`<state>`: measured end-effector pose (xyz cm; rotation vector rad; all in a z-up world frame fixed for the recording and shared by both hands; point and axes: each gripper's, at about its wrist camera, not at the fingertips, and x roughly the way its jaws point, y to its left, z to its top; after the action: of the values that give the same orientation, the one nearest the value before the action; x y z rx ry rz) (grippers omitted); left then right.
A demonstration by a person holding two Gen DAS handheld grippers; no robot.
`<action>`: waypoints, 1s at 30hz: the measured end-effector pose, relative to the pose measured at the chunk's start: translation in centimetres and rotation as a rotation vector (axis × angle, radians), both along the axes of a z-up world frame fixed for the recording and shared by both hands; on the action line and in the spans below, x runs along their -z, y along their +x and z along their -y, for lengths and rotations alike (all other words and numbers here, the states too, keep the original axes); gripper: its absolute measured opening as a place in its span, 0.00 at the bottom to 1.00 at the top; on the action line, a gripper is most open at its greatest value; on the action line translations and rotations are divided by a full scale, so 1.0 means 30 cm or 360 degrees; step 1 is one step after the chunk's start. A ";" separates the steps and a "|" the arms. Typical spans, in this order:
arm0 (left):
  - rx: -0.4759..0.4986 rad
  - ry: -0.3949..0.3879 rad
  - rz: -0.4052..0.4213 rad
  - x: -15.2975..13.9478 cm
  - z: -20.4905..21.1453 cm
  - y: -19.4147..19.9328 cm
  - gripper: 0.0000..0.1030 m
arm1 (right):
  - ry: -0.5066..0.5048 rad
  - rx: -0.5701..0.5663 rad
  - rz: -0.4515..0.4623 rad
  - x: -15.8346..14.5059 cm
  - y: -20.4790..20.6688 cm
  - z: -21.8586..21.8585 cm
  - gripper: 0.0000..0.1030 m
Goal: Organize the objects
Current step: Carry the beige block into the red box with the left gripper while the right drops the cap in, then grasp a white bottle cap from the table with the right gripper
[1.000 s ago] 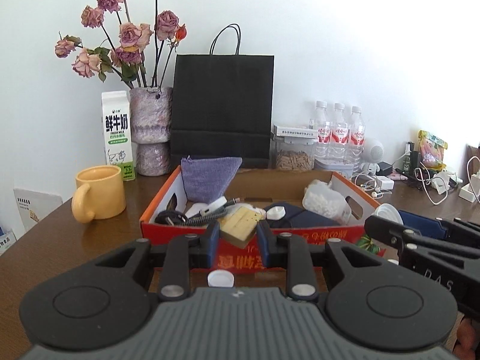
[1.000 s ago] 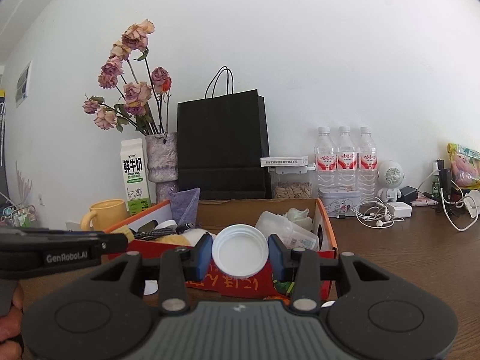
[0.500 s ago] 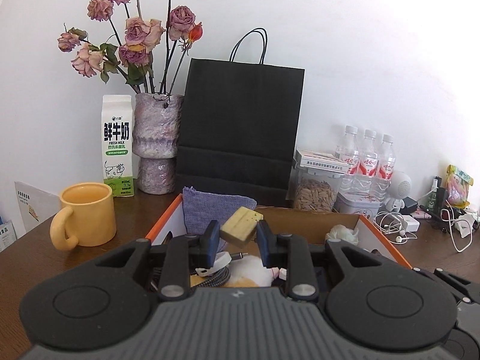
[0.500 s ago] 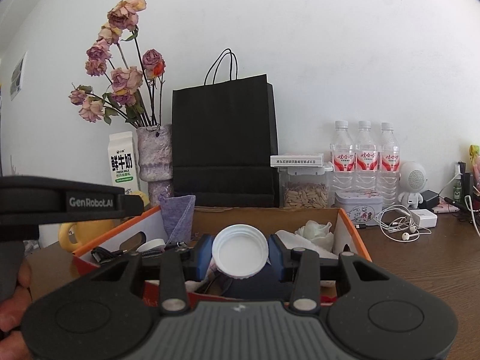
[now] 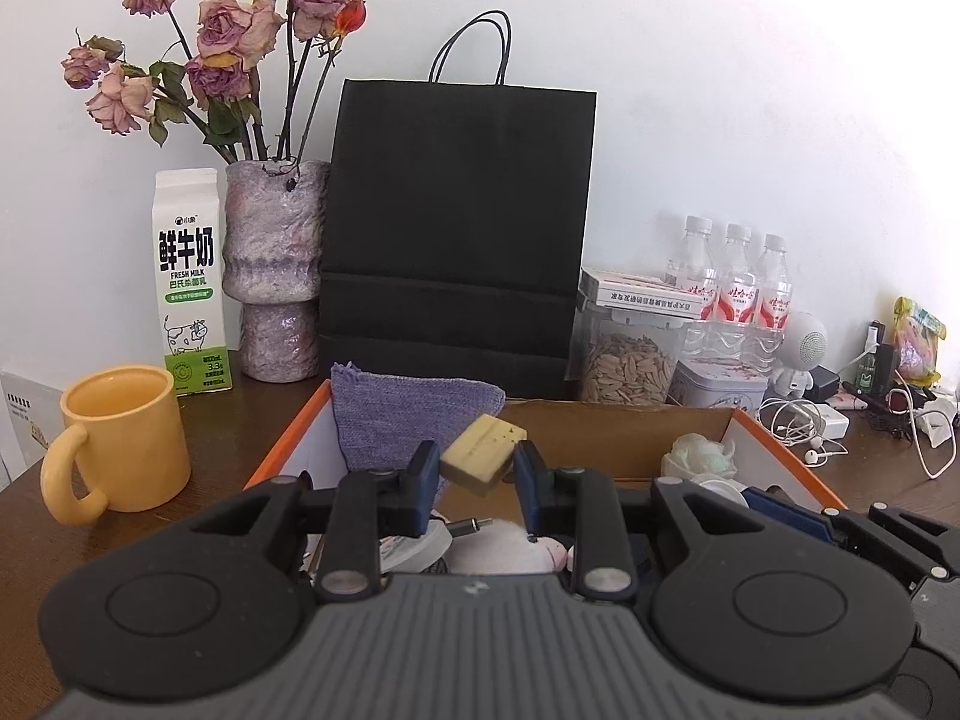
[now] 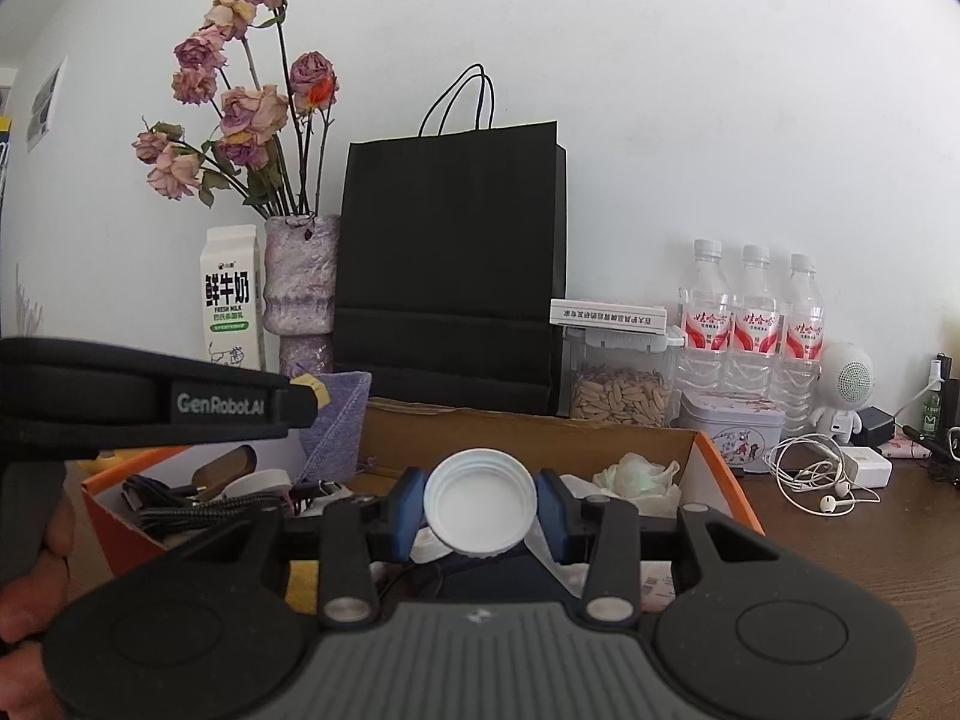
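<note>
Your left gripper [image 5: 477,471] is clamped on a small tan block [image 5: 483,463] at centre frame, held tilted above the orange-edged cardboard box [image 5: 780,441]. It looks light and stiff, maybe slightly spongy, so grip its flat sides. Your right gripper [image 6: 480,507] pinches a white plastic cap [image 6: 480,503] by its rim, also centre frame over the box; judge it light, rigid and a little slick, so keep the pads square across the widest part. Readable writing: the milk carton [image 5: 192,276] at left says "FRESH MILK" and "3.3" under Chinese characters, and "GenRobot.AI" marks the left gripper's side in the right wrist view.
</note>
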<state>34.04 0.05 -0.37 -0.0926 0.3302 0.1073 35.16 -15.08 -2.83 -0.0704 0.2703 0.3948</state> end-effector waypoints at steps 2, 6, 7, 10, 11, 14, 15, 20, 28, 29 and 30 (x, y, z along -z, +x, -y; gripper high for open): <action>0.0007 -0.0001 0.0011 0.008 -0.001 -0.005 0.38 | 0.0001 0.0001 -0.0020 0.008 -0.001 0.005 0.41; -0.0031 0.0004 0.0081 0.004 0.004 -0.031 0.99 | -0.0007 0.0001 0.0016 0.009 -0.025 0.004 0.91; -0.0047 0.0014 0.0113 0.003 0.007 -0.041 1.00 | -0.0009 0.0006 0.0039 0.009 -0.034 0.002 0.96; -0.0041 0.0021 0.0115 0.001 0.014 -0.048 1.00 | -0.0018 0.0013 0.0070 0.007 -0.044 -0.002 1.00; -0.0034 0.0015 0.0112 0.003 0.014 -0.048 1.00 | -0.0015 0.0015 0.0068 0.006 -0.044 0.000 1.00; -0.0031 0.0016 0.0104 0.006 0.014 -0.044 1.00 | -0.0003 0.0029 0.0068 0.004 -0.044 0.005 1.00; -0.0034 0.0012 0.0105 0.006 0.013 -0.044 1.00 | 0.0000 0.0034 0.0069 0.004 -0.044 0.006 1.00; -0.0049 -0.0020 0.0119 0.001 0.000 -0.054 1.00 | 0.0012 0.0048 0.0061 -0.001 -0.051 0.012 1.00; -0.0064 -0.0065 0.0218 -0.009 -0.035 -0.136 1.00 | 0.0036 0.0090 0.0063 -0.013 -0.094 0.036 1.00; -0.0073 -0.0067 0.0214 -0.007 -0.041 -0.147 1.00 | 0.0029 0.0086 0.0065 -0.013 -0.104 0.040 1.00; -0.0082 -0.0065 0.0208 -0.006 -0.046 -0.157 1.00 | 0.0022 0.0081 0.0067 -0.013 -0.114 0.043 1.00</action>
<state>29.33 1.44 -0.19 -0.1480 0.1993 0.1451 31.73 -16.37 -2.45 -0.0581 0.2273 0.3439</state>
